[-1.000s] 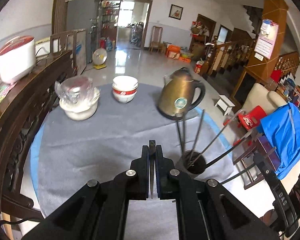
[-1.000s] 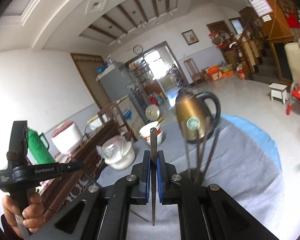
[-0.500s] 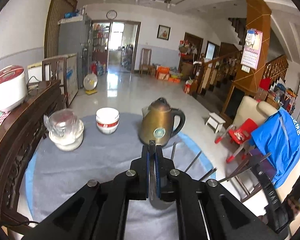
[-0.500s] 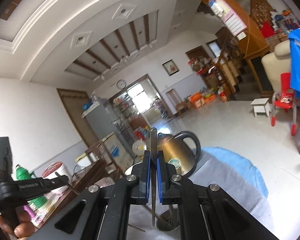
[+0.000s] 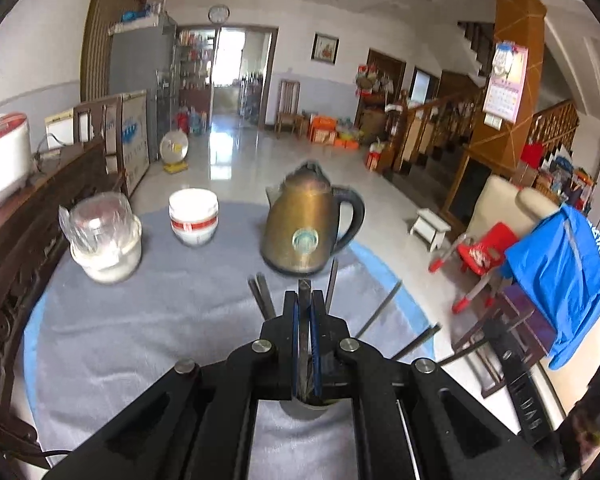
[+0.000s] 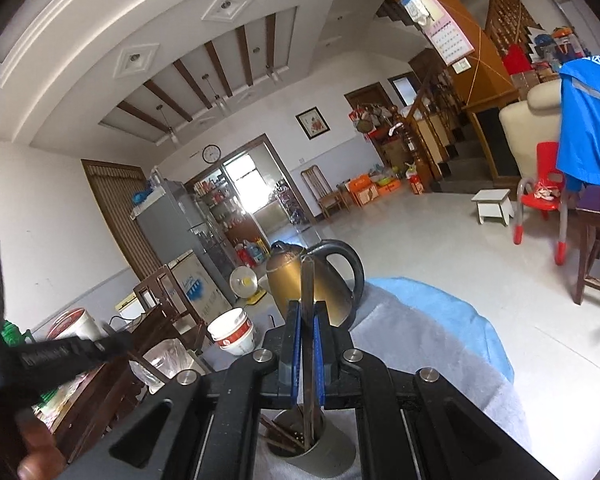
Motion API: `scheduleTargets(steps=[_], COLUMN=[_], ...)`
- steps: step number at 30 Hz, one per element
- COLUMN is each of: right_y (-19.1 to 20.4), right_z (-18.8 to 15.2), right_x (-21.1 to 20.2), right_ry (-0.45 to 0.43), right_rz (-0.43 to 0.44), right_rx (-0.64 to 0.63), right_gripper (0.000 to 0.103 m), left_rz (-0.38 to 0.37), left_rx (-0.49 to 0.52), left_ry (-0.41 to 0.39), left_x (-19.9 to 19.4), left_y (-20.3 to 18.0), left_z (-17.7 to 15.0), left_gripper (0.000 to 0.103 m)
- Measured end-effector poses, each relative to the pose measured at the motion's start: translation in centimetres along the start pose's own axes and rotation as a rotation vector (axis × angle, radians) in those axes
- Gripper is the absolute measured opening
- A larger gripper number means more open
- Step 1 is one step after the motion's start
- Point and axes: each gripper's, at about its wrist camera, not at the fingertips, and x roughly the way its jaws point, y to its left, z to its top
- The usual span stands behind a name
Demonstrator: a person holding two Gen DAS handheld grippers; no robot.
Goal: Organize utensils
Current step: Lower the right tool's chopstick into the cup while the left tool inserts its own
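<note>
I count one chopstick in each tool: my left gripper (image 5: 304,308) is pinched narrow on a dark chopstick (image 5: 304,290), and my right gripper (image 6: 307,320) is pinched the same way on a second chopstick (image 6: 309,300), a slim grey-brown square stick that stands upright with its lower end inside the holder (image 6: 312,454); the holder is one grey cylinder directly below both tools, on the grey cloth (image 5: 160,320) over the round table; from the left wrist view five or so more sticks (image 5: 262,294) fan out of it to either side, though my own fingers hide their bases, so I cannot give a sure count. Beyond it stand one brass-coloured kettle (image 5: 306,226) with a black handle, one stack of white bowls (image 5: 193,216) with a red band, and one white pot (image 5: 108,248) with clear plastic on top; the kettle is nearest the sticks. From the right wrist view the left tool's black handle (image 6: 60,356) crosses the lower left, blurred.
</note>
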Motion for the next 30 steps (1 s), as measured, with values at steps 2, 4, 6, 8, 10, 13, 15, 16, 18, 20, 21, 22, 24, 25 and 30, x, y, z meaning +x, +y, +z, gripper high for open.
scheduleTargets(steps=[2, 4, 6, 8, 10, 13, 15, 16, 18, 20, 21, 22, 24, 25, 30], right_y=[0.1, 0.5, 0.6, 0.9, 1.3, 1.8, 2.2, 2.3, 2.7, 3.0, 3.1, 3.2, 3.5, 3.6, 4.1], right_z=[0.0, -0.1, -0.1, -0.3, -0.6, -0.8, -0.9, -0.9, -1.0, -1.1, -1.2, -1.2, -1.3, -1.3, -1.3], right_x=[0.1, 0.2, 0.6, 0.8, 1.1, 1.4, 1.5, 1.6, 1.8, 1.9, 2.0, 2.0, 2.1, 2.2, 2.3], right_ry=[0.007, 0.017, 0.025, 0.04, 0.047, 0.056, 0.062, 0.064, 0.07, 0.077, 0.079, 0.08, 0.085, 0.087, 0.095], right_rz=[0.002, 0.008, 0.015, 0.023, 0.027, 0.032, 0.036, 0.037, 0.041, 0.044, 0.044, 0.043, 0.045, 0.045, 0.042], right_rx=[-0.007, -0.013, -0.015, -0.022, -0.032, -0.043, -0.053, -0.057, -0.069, -0.077, -0.081, -0.085, -0.087, -0.089, -0.099], right_gripper=[0.006, 0.006, 0.006, 0.006, 0.006, 0.006, 0.006, 0.007, 0.007, 0.009, 0.01, 0.01, 0.01, 0.01, 0.01], left_rz=[-0.002, 0.001, 0.006, 0.006, 0.013, 0.015, 0.015, 0.015, 0.015, 0.015, 0.015, 0.014, 0.013, 0.012, 0.013], left_rx=[0.005, 0.02, 0.03, 0.041, 0.051, 0.055, 0.056, 0.058, 0.063, 0.067, 0.068, 0.069, 0.068, 0.068, 0.067], left_ry=[0.024, 0.036, 0.042, 0.045, 0.044, 0.044, 0.042, 0.042, 0.041, 0.04, 0.04, 0.04, 0.04, 0.04, 0.038], left_x=[0.5, 0.7, 0.6, 0.4, 0.3, 0.4, 0.3, 0.3, 0.2, 0.2, 0.2, 0.1, 0.1, 0.1, -0.1], left_y=[-0.1, -0.1, -0.1, -0.1, -0.1, 0.2, 0.4, 0.5, 0.6, 0.8, 0.9, 1.0, 1.2, 1.2, 1.6], left_z=[-0.5, -1.0, -1.3, -1.8, -2.0, -2.3, -2.3, -2.3, -2.3, -2.4, -2.5, -2.5, -2.6, -2.6, -2.7], left_gripper=[0.006, 0.006, 0.006, 0.006, 0.006, 0.006, 0.007, 0.007, 0.007, 0.008, 0.008, 0.008, 0.009, 0.009, 0.011])
